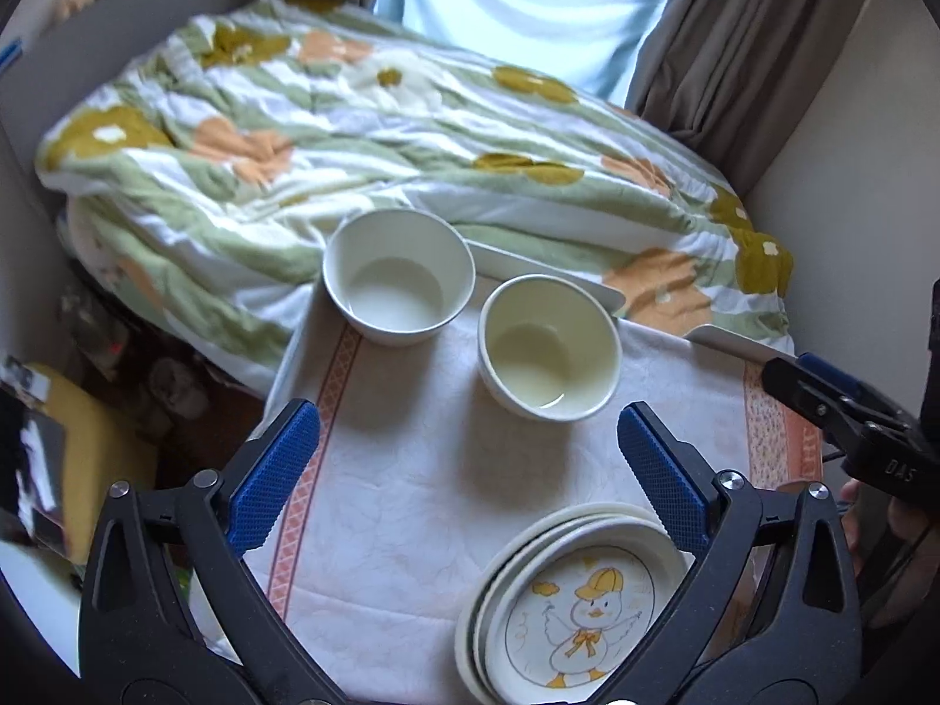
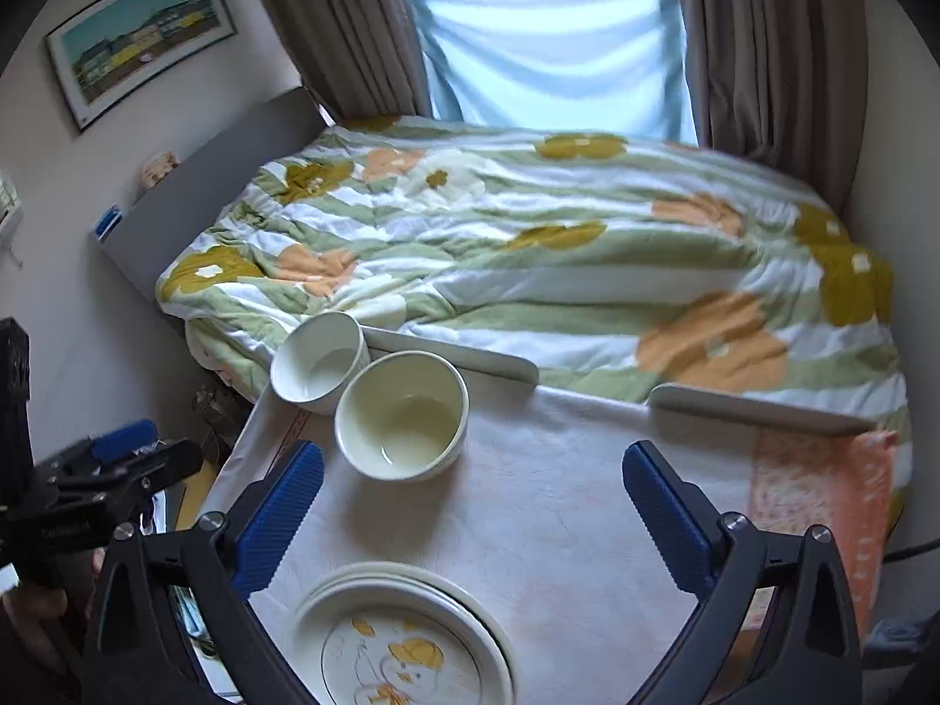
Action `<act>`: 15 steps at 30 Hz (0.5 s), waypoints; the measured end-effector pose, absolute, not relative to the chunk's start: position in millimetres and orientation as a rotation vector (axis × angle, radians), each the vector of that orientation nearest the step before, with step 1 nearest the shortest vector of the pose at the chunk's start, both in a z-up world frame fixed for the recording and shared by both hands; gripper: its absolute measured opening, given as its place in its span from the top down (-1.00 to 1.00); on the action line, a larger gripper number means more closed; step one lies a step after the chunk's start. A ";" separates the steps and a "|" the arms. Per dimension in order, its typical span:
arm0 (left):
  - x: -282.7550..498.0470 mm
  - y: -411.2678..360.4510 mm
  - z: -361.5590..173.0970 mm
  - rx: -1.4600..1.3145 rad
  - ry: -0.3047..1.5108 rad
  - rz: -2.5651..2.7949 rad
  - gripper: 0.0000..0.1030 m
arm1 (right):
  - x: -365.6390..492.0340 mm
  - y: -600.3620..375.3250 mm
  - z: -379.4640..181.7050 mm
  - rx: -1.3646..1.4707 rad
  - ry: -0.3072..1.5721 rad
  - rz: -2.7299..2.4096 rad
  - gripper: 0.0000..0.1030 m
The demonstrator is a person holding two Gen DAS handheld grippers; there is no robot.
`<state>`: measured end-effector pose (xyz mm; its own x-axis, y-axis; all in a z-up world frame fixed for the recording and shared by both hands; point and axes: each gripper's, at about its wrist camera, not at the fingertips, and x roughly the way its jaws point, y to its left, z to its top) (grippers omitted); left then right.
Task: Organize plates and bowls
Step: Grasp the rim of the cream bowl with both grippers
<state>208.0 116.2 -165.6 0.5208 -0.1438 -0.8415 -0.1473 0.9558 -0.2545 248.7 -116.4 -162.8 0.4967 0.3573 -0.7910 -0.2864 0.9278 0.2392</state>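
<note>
Nearest to us, our left gripper [image 1: 468, 433] hangs above the table [image 1: 411, 470] with its blue-padded fingers [image 1: 276, 473] spread wide and holding nothing. Our right gripper [image 2: 473, 473] hangs the same way, fingers [image 2: 667, 514] wide apart and empty.

Just below and between the grippers lies a stack of plates [image 1: 564, 605], slightly fanned, the top one printed with a duck in a yellow cap. It rests on the table's near edge, on a white cloth [image 1: 405, 529] with orange patterned borders.

Farther out stand two empty bowls, both upright. The cream bowl [image 1: 549, 349] sits nearer, toward the middle of the table; the white bowl [image 1: 399, 275] stands behind it to the left, at the far left corner. From the right wrist they look to touch; from the left wrist a gap shows between them.

Beyond the table lies a bed with a flowered green-striped quilt [image 2: 529, 235], then brown curtains [image 2: 346, 29] and a pale blue sheet [image 2: 552, 59] across the window.
</note>
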 end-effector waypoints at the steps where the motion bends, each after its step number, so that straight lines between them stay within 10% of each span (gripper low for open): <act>1: 216.2 120.9 -175.2 -0.333 1.043 -0.011 -0.88 | 257.2 -111.0 -172.8 0.083 1.004 0.382 -0.86; 15: 302.7 105.4 -273.9 -0.383 1.233 -0.144 0.36 | 324.1 -71.6 -269.1 0.121 1.255 0.374 -0.02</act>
<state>302.7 105.4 -273.9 0.3319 -0.3116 -0.8904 -0.0977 0.9274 -0.3610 324.1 -71.6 -269.1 0.2593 0.3407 -0.9037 -0.2093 0.9333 0.2918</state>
